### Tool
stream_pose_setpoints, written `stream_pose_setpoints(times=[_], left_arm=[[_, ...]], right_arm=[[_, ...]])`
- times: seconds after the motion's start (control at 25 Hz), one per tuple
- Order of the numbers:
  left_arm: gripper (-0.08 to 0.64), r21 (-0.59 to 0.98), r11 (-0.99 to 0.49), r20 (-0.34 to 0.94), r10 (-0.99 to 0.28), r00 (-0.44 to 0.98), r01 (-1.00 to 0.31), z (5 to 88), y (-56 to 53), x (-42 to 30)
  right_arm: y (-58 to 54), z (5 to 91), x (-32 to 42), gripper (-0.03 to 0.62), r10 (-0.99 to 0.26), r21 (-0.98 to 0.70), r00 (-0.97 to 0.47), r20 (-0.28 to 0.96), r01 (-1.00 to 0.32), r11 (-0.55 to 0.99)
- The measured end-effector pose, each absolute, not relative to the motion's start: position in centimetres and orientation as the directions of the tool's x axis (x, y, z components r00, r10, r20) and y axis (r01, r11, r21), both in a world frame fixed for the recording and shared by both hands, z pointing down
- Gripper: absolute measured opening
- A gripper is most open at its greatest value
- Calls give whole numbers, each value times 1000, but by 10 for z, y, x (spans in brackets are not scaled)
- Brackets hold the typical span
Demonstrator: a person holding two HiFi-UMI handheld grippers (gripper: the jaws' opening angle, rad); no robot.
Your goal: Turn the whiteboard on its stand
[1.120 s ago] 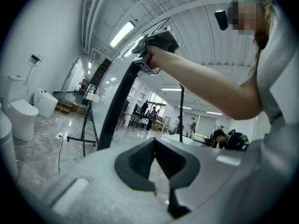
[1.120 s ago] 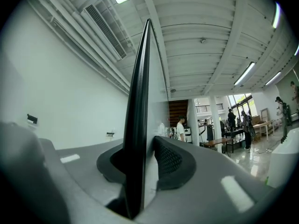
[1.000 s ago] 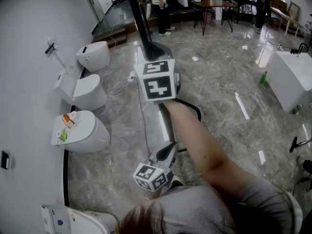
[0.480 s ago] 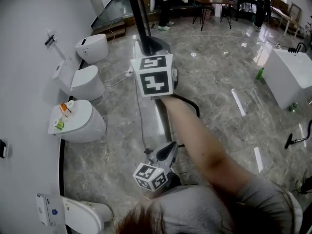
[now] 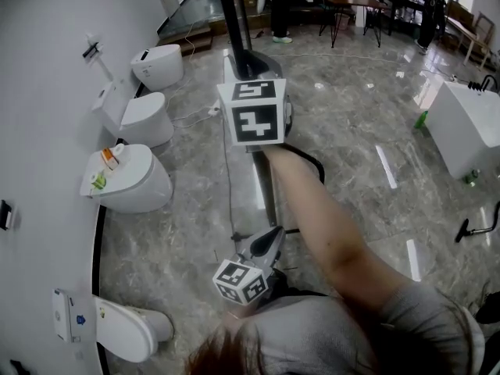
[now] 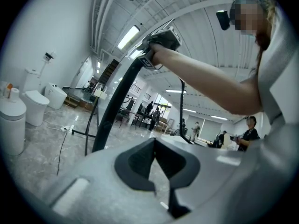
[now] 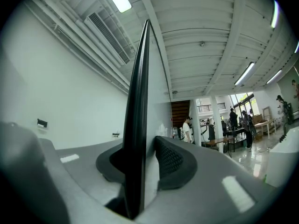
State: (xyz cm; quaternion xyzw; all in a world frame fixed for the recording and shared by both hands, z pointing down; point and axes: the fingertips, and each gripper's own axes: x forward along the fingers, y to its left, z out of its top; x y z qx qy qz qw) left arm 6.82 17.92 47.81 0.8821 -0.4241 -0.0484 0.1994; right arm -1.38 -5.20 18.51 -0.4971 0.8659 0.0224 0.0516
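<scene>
Right gripper view: entry one, my right gripper (image 7: pixel 140 147), clamped on the upright edge of the tall white whiteboard with a dark frame (image 7: pixel 138 78). The dark frame strip fills the gap between my jaws, and the ribbed right pad lies flat against the white face. The jaws have just been easing a little wider, with the board's edge between them and the pad on it.

Entry two, left gripper view: my left gripper (image 6: pixel 153 144), jaws brought together at the tips with nothing between them. It is held low and apart from the board. The board's dark edge curves down from my other gripper to the floor ahead of it.

Entry three, head view:
- My bare right forearm (image 5: pixel 320 225) reaches forward to the gripper's black-and-white marker cube (image 5: pixel 254 114).
- The whiteboard shows edge-on as a thin dark line, standing upright on the glossy grey marble floor (image 5: pixel 351 131).
- A black curved bar (image 5: pixel 311 166) lies just beside its lower edge.
- White ceramic toilets (image 5: pixel 129 180) line the white wall at the left, well apart from the board. The nearest carries small orange and green items on its lid.
- A white boxy cabinet (image 5: pixel 469 123) stands at the right, with a green bottle (image 5: pixel 422 120) near it.
</scene>
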Motion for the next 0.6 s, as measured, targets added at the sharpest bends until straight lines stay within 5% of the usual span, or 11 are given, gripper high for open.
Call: stream_pose_setpoints(times=[0.6], left_arm=[[-3, 412, -540, 97, -775, 625, -734, 485, 224, 86]], right_arm=[[-9, 182, 0, 115, -851, -22, -511, -122, -856, 517]])
